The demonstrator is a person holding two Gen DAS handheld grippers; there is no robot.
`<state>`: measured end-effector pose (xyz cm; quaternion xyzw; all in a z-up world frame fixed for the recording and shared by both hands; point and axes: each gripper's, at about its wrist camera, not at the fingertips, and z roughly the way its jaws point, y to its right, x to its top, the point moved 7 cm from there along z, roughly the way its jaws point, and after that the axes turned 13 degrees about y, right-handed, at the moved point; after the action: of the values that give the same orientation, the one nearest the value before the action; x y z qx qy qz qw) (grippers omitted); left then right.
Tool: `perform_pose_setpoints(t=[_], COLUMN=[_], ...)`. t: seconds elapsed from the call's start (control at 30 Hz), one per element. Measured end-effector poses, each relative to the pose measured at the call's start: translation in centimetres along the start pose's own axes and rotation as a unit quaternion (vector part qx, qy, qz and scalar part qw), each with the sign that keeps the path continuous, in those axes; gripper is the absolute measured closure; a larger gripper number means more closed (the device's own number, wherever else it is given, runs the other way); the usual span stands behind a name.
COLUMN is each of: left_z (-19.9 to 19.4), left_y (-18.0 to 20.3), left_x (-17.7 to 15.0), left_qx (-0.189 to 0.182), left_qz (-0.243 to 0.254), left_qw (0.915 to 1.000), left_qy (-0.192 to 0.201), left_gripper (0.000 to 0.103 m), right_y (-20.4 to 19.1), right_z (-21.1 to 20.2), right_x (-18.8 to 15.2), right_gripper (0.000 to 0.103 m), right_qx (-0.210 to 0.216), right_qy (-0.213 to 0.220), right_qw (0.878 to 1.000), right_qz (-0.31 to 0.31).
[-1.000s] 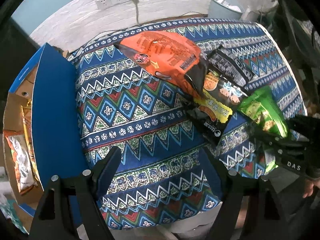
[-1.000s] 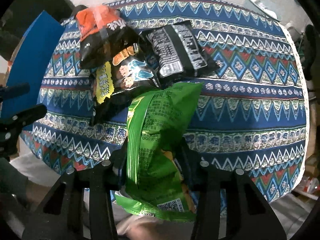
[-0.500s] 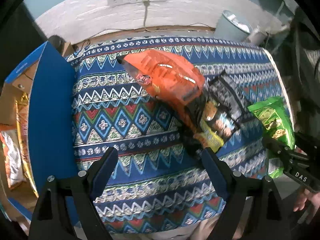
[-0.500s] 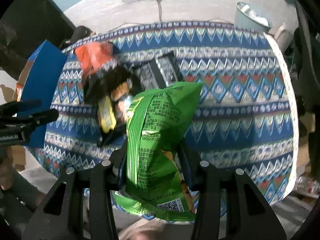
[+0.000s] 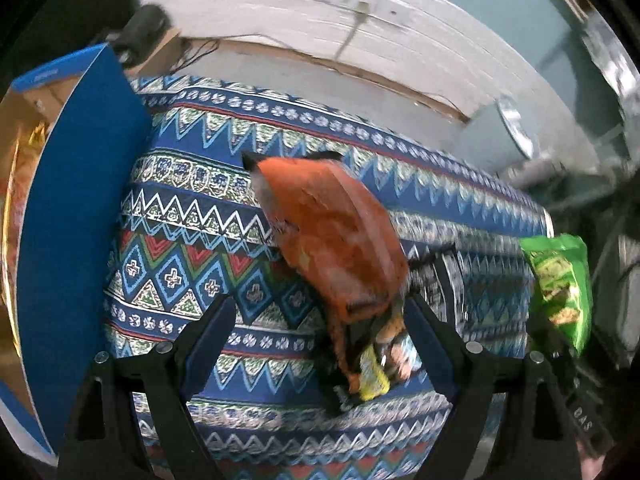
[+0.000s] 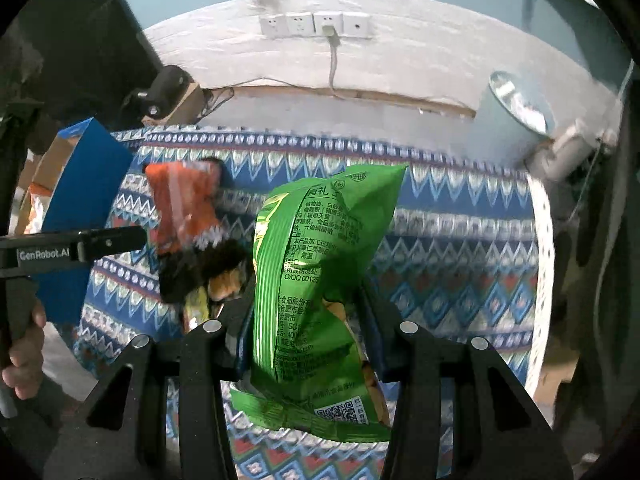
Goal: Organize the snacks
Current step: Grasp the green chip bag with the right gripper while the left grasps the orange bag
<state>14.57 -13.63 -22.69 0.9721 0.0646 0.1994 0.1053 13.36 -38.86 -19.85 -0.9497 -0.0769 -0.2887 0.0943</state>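
My right gripper (image 6: 306,304) is shut on a green snack bag (image 6: 316,280) and holds it upright above the patterned table; the bag also shows at the right of the left wrist view (image 5: 560,280). My left gripper (image 5: 320,320) is open and empty, with its fingers over the near end of an orange snack bag (image 5: 332,232) that lies on the table. A black and yellow bag (image 5: 376,364) sticks out from under the orange one. A black bag (image 5: 444,276) lies to its right. The orange bag shows in the right wrist view (image 6: 182,208) too.
A blue-flapped cardboard box (image 5: 68,216) holding snack bags stands at the table's left edge. The table wears a blue patterned cloth (image 5: 192,240). A pale bin (image 6: 512,116) stands behind the table on the right. Wall sockets (image 6: 316,24) with a cable are at the back.
Both grippers have risen and tilted up, so the wall shows more. The green bag stays held in my right gripper. My left gripper has shifted right, closer to the orange bag.
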Motion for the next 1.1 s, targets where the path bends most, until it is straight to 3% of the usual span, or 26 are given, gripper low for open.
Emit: perform_pose_setpoints(t=[0.27, 0.7, 0.8, 1.03, 1.1], left_z=[2.4, 7.8, 8.6, 8.5, 8.1], left_y=[0.7, 2.4, 2.3, 1.7, 1.6], left_x=[1.4, -0.1, 0.1, 0.3, 0.3], left_qx=[0.005, 0.034, 0.018, 0.004, -0.003], left_qz=[-0.069, -0.050, -0.047, -0.009, 0.006], left_qw=[0.9976, 0.9975, 0.9982, 0.9996, 0.9997], left_qy=[0.000, -0.036, -0.032, -0.028, -0.024], left_gripper=[0.013, 0.013, 0.013, 0.036, 0.048], right_y=[0.8, 2.3, 2.3, 2.2, 2.1], right_z=[1.9, 4.8, 5.0, 5.3, 5.4], right_x=[2.4, 1.4, 1.3, 1.0, 1.0], right_gripper=[0.059, 0.059, 0.059, 0.059, 0.059], right_qx=[0.011, 0.020, 0.022, 0.029, 0.030], right_qy=[0.015, -0.003, -0.004, -0.008, -0.008], right_qw=[1.000, 1.000, 1.000, 0.999, 0.999], right_qz=[-0.020, 0.019, 0.021, 0.027, 0.028])
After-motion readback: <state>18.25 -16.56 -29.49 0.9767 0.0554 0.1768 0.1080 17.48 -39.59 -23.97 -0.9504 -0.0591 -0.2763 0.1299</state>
